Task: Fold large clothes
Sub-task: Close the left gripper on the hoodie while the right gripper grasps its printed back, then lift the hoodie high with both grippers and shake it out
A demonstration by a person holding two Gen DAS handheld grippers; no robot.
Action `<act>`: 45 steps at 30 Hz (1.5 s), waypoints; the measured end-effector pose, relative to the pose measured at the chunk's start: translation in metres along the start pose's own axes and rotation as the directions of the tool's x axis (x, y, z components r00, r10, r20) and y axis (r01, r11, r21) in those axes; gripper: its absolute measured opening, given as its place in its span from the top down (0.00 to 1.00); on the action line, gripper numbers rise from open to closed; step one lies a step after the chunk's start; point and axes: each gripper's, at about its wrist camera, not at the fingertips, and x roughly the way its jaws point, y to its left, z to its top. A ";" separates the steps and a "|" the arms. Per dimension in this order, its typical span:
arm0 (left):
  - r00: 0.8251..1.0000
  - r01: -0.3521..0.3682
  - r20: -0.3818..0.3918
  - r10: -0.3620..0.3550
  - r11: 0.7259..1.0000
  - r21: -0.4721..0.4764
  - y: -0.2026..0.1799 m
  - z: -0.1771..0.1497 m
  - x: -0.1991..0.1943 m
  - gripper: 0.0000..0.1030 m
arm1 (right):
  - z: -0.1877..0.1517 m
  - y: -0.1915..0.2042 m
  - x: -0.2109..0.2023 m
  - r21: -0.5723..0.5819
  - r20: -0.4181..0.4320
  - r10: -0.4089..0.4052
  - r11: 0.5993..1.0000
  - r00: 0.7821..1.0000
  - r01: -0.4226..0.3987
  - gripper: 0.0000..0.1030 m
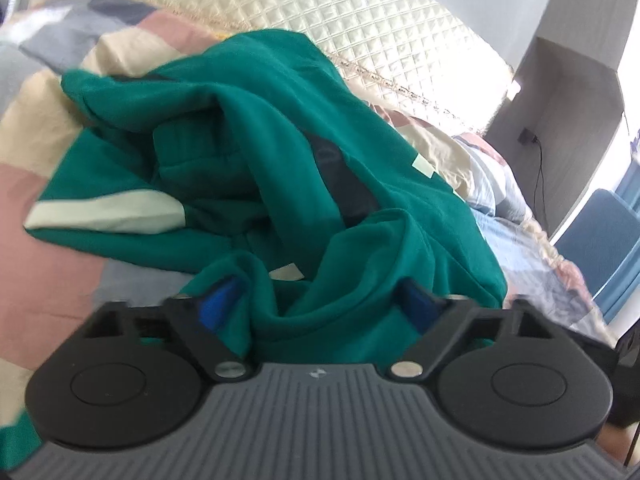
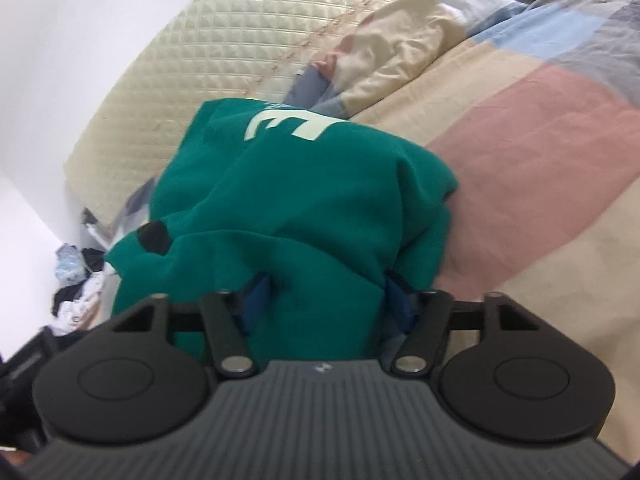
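Observation:
A large green sweatshirt [image 1: 256,152] with pale lettering lies crumpled on a patchwork bed cover [image 1: 52,280]. My left gripper [image 1: 320,304] has its blue pads [image 1: 218,304] wide apart, with green cloth bunched between them and over their tips. In the right wrist view the same green sweatshirt [image 2: 304,200] shows a pale letter at its far end. My right gripper [image 2: 324,300] also has its blue fingers [image 2: 258,300] spread, with a thick fold of the cloth filling the gap and hiding the tips.
A cream quilted headboard [image 1: 320,12] rises behind the bed. A grey wall unit [image 1: 560,92] with a cable and a blue chair [image 1: 604,240] stand to the right. A heap of clothes [image 2: 76,292] lies on the floor beside the bed [image 2: 540,152].

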 end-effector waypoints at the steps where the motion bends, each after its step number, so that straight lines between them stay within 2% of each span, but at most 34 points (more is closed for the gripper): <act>1: 1.000 0.016 0.003 -0.016 1.000 -0.021 0.000 0.000 0.000 0.30 | 0.001 0.004 -0.001 -0.024 0.006 0.016 1.000 1.000 -0.016 0.70; 2: 1.000 0.031 0.001 -0.031 0.999 -0.029 0.000 0.000 0.001 0.34 | 0.002 0.009 -0.002 -0.048 0.016 0.029 0.998 0.999 -0.028 0.77; 4: 0.999 0.032 -0.017 -0.032 0.999 -0.027 -0.002 -0.001 0.000 0.53 | 0.003 0.014 -0.007 -0.074 0.032 0.047 0.996 0.998 -0.045 0.82; 5: 0.999 0.037 -0.023 -0.037 0.999 -0.032 -0.003 -0.001 -0.003 0.57 | 0.004 0.014 -0.009 -0.069 0.035 0.056 0.996 0.998 -0.054 0.84; 7: 0.997 0.070 -0.034 -0.072 0.996 -0.056 -0.006 0.001 -0.012 0.79 | 0.006 0.014 -0.017 -0.052 0.044 0.074 0.996 0.996 -0.071 0.86; 10: 0.991 0.123 -0.042 -0.126 0.990 -0.071 -0.015 0.002 -0.034 0.87 | 0.008 0.031 -0.032 -0.143 0.062 0.056 0.989 0.997 -0.047 0.88; 12: 0.987 0.148 -0.047 -0.152 0.986 -0.071 -0.023 0.000 -0.054 0.90 | 0.009 0.039 -0.047 -0.154 0.071 0.087 0.985 0.994 -0.075 0.90; 15: 0.978 0.204 -0.033 -0.207 0.976 -0.076 -0.034 -0.004 -0.091 0.91 | 0.009 0.047 -0.072 -0.151 0.073 0.137 0.981 0.988 -0.125 0.90; 24: 0.964 0.264 0.037 -0.262 0.957 -0.123 -0.059 -0.025 -0.205 0.92 | -0.002 0.092 -0.160 -0.288 0.072 0.234 0.936 0.970 -0.205 0.91; 27: 0.957 0.287 0.062 -0.282 0.951 -0.116 -0.069 -0.031 -0.241 0.92 | -0.007 0.103 -0.190 -0.291 0.088 0.266 0.929 0.960 -0.230 0.91; 33: 0.945 0.328 0.031 -0.327 0.935 -0.137 -0.083 -0.065 -0.305 0.92 | -0.035 0.106 -0.242 -0.271 0.083 0.275 0.931 0.958 -0.244 0.91; 35: 0.951 0.306 0.010 -0.308 0.941 -0.143 -0.085 -0.079 -0.318 0.92 | -0.050 0.106 -0.248 -0.264 0.044 0.262 0.934 0.964 -0.242 0.91; 38: 0.968 0.238 -0.050 -0.248 0.960 -0.146 -0.082 -0.094 -0.329 0.92 | -0.073 0.109 -0.239 -0.281 -0.029 0.199 0.939 0.980 -0.199 0.91; 42: 0.989 0.104 -0.080 -0.122 0.975 -0.197 -0.068 -0.095 -0.331 0.91 | -0.093 0.107 -0.211 -0.307 -0.098 0.087 0.945 0.991 -0.114 0.90; 44: 0.991 0.095 -0.068 -0.114 0.969 -0.228 -0.059 -0.090 -0.337 0.84 | -0.101 0.101 -0.200 -0.269 -0.135 0.074 0.957 0.988 -0.109 0.88; 45: 0.991 0.098 -0.061 -0.116 0.966 -0.239 -0.056 -0.089 -0.340 0.73 | -0.103 0.098 -0.195 -0.246 -0.152 0.072 0.963 0.986 -0.108 0.88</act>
